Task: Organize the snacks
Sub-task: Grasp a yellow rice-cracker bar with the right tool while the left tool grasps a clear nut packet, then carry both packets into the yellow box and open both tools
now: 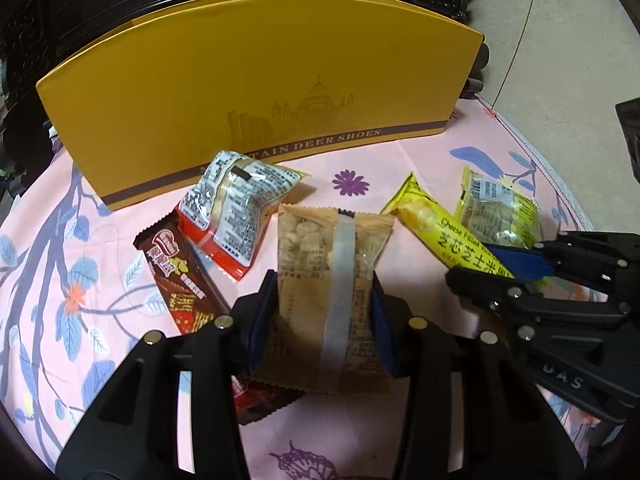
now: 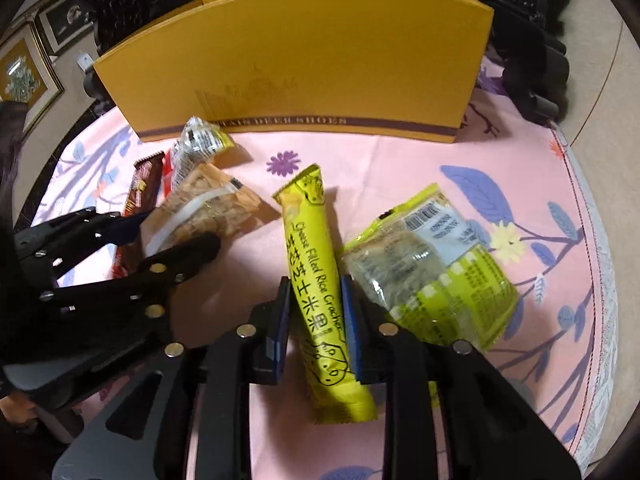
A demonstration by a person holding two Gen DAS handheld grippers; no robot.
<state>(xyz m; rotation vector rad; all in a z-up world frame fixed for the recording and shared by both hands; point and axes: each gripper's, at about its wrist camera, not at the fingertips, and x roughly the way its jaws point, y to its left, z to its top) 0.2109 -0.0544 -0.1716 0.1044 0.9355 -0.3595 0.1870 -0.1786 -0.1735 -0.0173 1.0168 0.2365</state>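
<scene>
So the tan snack pack [image 1: 324, 300] sat clamped in the left claw [image 1: 323, 320], just over the pink flowery table [image 1: 400, 168]. Right claw [image 2: 316, 320] was clamped on the yellow rice cracker stick [image 2: 320, 280]. Beside that lay a green-yellow pack [image 2: 432, 264], and a brown wafer bar [image 1: 180, 280] was off left. Big yellow shoe box [image 1: 240, 92] stood behind everything.

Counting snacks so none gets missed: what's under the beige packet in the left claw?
A dark red wrapper pokes out beneath the beige packet; the packet covers the rest, so I can't identify it.
</scene>
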